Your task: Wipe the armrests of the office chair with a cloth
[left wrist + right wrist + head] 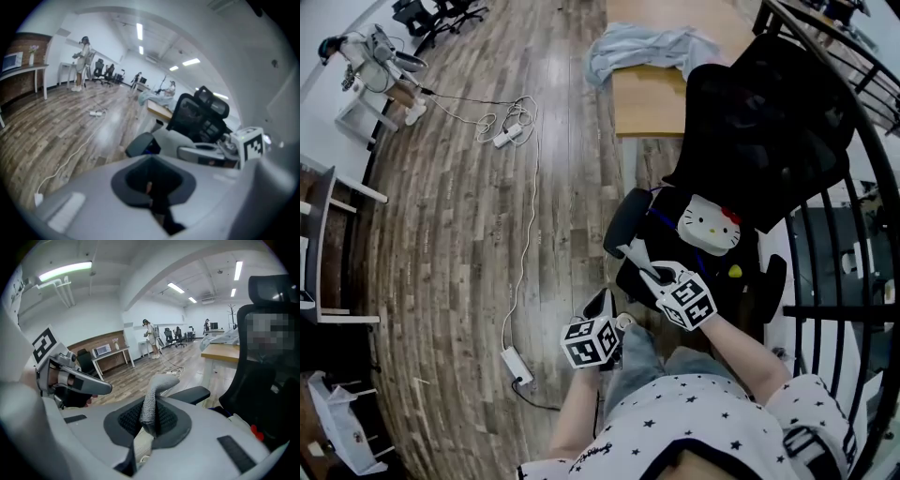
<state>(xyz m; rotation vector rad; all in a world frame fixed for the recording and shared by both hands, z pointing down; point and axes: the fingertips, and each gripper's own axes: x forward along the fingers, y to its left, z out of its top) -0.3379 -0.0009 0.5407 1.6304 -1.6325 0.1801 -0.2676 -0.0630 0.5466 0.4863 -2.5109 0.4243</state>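
My right claw (pixel 149 425) is clamped on the cloth (pixel 154 397), a grey, coarse-knit strip that stands up from between the ribbed dark pads and curls over at its top. Just beyond it lies one armrest (pixel 190 393) of the office chair (pixel 769 122), a smooth, dark, rounded pad; I cannot tell whether the cloth touches it. The other armrest (pixel 775 286) is on the far side of the seat. The chair's back is black mesh, and a white cat-face cushion (pixel 709 225) with a red bow sits on the seat. My left claw (pixel 152 185) is closed, its dark pads together, and hangs beside the right one, each carrying a cube of black-and-white square markers. Behind the chair stands a pale wooden table (pixel 647 103) with a crumpled grey-blue garment (pixel 647 47) on it. A white power strip (pixel 508 136) and cable trail over the plank floor (pixel 450 244).
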